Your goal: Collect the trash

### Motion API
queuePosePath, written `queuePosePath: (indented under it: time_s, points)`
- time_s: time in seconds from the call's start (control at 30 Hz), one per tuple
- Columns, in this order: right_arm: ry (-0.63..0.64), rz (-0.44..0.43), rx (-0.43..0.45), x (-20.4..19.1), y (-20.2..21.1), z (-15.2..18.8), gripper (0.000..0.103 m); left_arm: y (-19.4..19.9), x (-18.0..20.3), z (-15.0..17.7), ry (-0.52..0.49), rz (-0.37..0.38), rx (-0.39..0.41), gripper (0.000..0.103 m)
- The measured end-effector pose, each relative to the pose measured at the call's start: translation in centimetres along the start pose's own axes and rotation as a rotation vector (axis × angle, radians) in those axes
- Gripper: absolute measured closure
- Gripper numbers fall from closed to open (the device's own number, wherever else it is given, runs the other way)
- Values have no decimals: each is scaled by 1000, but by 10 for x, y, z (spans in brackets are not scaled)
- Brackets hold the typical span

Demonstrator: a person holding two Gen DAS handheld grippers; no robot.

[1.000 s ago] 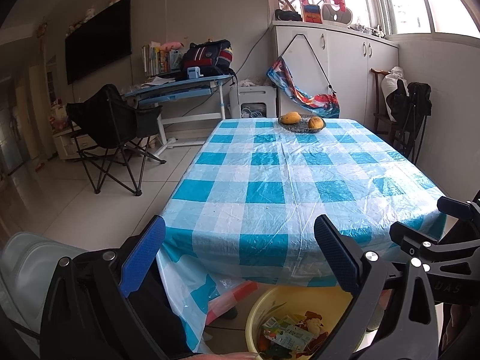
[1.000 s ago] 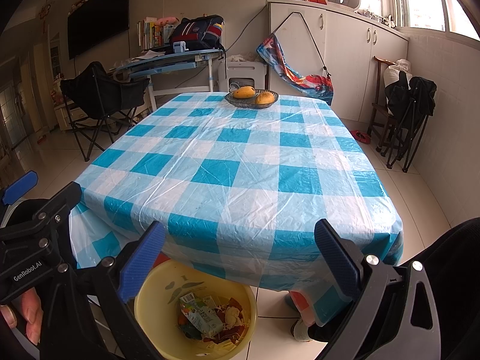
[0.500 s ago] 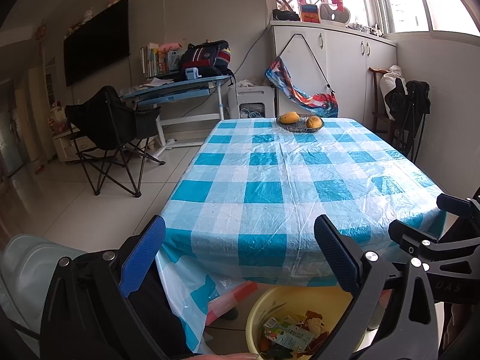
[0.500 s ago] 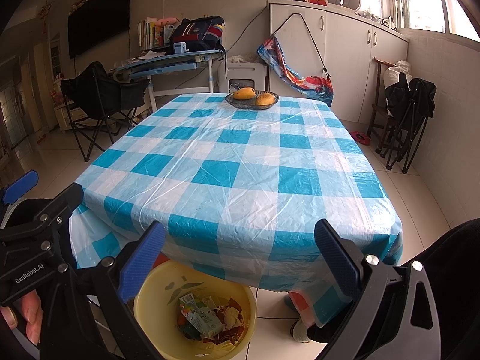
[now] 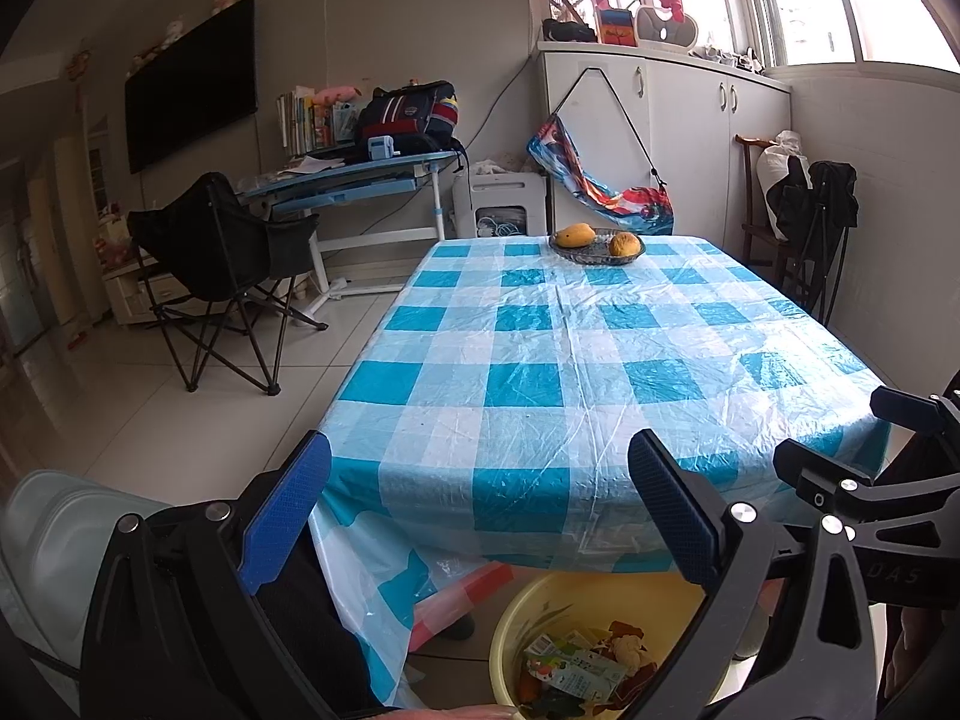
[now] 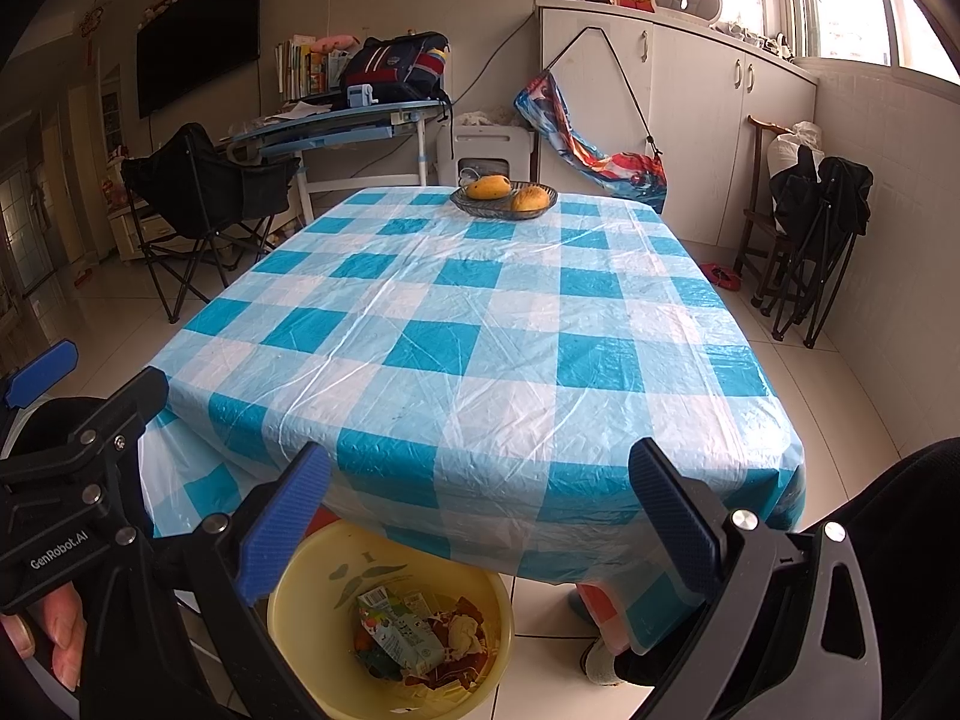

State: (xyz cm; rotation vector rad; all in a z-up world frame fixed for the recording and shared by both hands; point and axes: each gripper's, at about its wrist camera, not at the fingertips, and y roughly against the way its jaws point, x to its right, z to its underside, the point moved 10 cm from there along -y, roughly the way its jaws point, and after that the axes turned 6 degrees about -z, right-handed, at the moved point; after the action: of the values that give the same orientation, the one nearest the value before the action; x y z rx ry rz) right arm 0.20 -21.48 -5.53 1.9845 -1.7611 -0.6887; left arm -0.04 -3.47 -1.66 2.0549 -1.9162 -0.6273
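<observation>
A yellow bin (image 5: 540,618) (image 6: 312,576) stands on the floor under the table's near edge. It holds trash (image 5: 582,669) (image 6: 408,636): a green drink carton, wrappers and scraps. My left gripper (image 5: 477,480) is open and empty, held above and just left of the bin. My right gripper (image 6: 477,483) is open and empty, above the bin's right side. Each gripper shows at the edge of the other's view. The table (image 5: 576,360) (image 6: 480,330) has a blue and white checked cover.
A glass bowl with two mangoes (image 5: 597,243) (image 6: 504,198) sits at the table's far end. A black folding chair (image 5: 222,276) and a blue desk (image 5: 348,186) stand to the left. Folded chairs (image 6: 816,240) lean by the right wall. White cabinets (image 5: 690,138) line the back.
Both views shifted only very slightly. The grippers stay open and the trash in the bin has not moved.
</observation>
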Motion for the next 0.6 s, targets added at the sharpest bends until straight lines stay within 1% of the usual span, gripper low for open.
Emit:
queuePosePath:
  time_s: [0.6]
  points:
    - [2, 1, 0, -1, 0, 0, 7, 2, 7, 0, -12, 5, 5, 7]
